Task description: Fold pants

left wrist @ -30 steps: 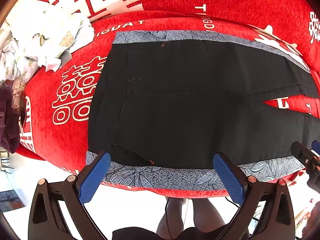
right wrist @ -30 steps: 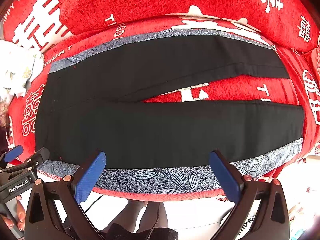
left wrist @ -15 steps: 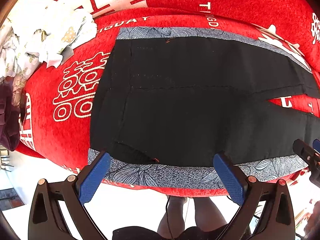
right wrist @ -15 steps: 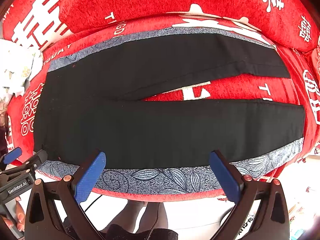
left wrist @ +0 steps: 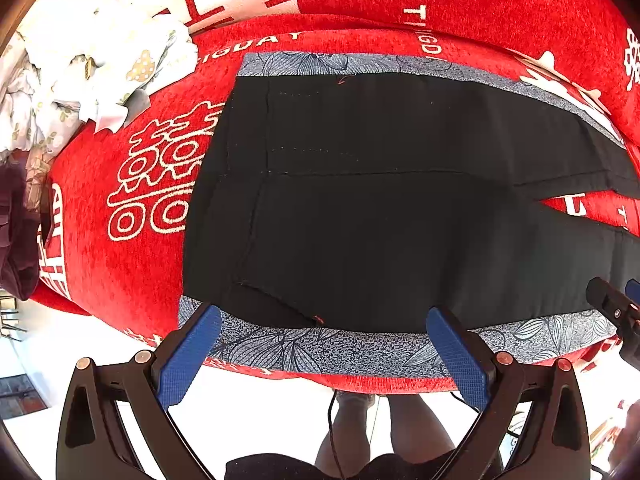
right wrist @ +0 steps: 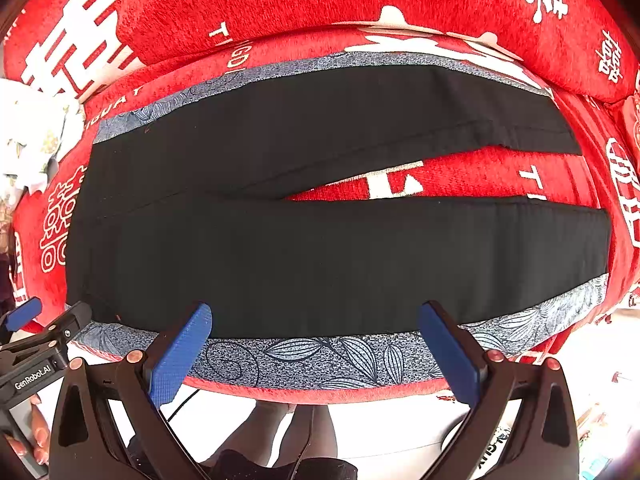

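Left wrist view: the left gripper (left wrist: 320,354) has its blue-padded jaws spread wide with nothing between them, poised over the near edge of a red sofa seat (left wrist: 128,248) printed with white characters. Black pants (left wrist: 380,208) lie flat on that seat, waistband end toward 9 o'clock, legs running off toward 3 o'clock. A grey-blue floral strip (left wrist: 320,346) borders the pants along the near side at 6 o'clock, and another shows along the far side at 12 o'clock. A crumpled white patterned cloth (left wrist: 88,64) sits at 10 o'clock, apart from the pants. The person's legs (left wrist: 384,428) show at 6 o'clock.

Right wrist view: the right gripper (right wrist: 316,354) is likewise spread wide and empty, at the near edge. The pants (right wrist: 320,264) stretch from 9 to 3 o'clock, the two legs parting toward 3 o'clock with red fabric between them. No containers are visible.
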{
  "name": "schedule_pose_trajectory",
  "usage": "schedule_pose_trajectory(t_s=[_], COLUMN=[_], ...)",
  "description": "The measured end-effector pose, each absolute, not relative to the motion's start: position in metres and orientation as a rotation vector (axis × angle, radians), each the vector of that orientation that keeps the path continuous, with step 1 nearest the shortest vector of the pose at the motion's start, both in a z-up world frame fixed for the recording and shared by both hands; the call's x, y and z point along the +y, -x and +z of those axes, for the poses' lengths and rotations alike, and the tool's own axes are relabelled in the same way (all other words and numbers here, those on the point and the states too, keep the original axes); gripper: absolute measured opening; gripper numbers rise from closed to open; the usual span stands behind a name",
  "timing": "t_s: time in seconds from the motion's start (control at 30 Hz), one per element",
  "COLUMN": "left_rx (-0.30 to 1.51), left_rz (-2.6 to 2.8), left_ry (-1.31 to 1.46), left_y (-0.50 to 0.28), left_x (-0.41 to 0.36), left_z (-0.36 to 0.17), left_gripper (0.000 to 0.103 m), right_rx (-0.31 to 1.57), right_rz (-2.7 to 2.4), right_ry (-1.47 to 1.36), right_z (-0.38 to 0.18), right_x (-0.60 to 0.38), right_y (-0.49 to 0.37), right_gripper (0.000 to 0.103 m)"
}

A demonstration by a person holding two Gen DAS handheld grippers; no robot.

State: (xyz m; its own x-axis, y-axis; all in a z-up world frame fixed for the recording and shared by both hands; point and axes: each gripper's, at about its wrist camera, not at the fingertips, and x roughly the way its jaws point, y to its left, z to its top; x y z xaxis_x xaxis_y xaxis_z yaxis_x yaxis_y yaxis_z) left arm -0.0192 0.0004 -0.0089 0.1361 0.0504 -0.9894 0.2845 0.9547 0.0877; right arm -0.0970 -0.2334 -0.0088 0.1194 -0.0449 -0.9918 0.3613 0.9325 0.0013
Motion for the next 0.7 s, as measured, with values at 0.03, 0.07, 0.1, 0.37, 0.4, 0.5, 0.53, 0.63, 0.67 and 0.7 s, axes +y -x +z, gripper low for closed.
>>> schedule_pose_trajectory(t_s=[0.03, 0.07, 0.1, 0.37, 0.4, 0.5, 0.53, 0.63, 0.67, 0.7], left_rx=[1.429, 1.429, 1.430, 1.413, 1.416, 1.436, 1.443, 1.465, 1.478, 1.485], left_rz=[-0.174, -0.177, -0.180, -0.226, -0.233, -0.255, -0.263, -0.305, -0.318, -0.321], left_ry=[-0.275, -0.269, -0.257, -0.118, -0.089, -0.020, 0.000, 0.096, 0.129, 0.146], left_y=[0.019, 0.019, 0.019, 0.018, 0.018, 0.018, 0.019, 0.025, 0.028, 0.030], left_x=[0.001, 0.003, 0.005, 0.038, 0.046, 0.065, 0.069, 0.091, 0.101, 0.107], left_z=[-0.009, -0.010, -0.010, -0.018, -0.021, -0.031, -0.033, -0.044, -0.051, -0.056], left_gripper=[0.103, 0.103, 0.103, 0.103, 0.103, 0.103, 0.103, 0.103, 0.103, 0.103], right_rx=[1.425, 1.424, 1.421, 1.357, 1.344, 1.316, 1.312, 1.322, 1.324, 1.327], right_rz=[-0.302, -0.301, -0.298, -0.145, -0.113, -0.043, -0.018, 0.044, 0.068, 0.104], right_ry=[-0.269, -0.273, -0.280, -0.566, -0.615, -0.727, -0.765, -0.868, -0.905, -0.958], right_z=[-0.009, -0.009, -0.009, -0.018, -0.021, -0.033, -0.039, -0.058, -0.064, -0.073], right_x=[-0.233, -0.233, -0.233, -0.247, -0.248, -0.251, -0.251, -0.248, -0.248, -0.248], right_y=[0.097, 0.097, 0.097, 0.106, 0.108, 0.118, 0.124, 0.140, 0.145, 0.153], right_gripper=[0.103, 0.103, 0.103, 0.103, 0.103, 0.101, 0.096, 0.083, 0.083, 0.083])
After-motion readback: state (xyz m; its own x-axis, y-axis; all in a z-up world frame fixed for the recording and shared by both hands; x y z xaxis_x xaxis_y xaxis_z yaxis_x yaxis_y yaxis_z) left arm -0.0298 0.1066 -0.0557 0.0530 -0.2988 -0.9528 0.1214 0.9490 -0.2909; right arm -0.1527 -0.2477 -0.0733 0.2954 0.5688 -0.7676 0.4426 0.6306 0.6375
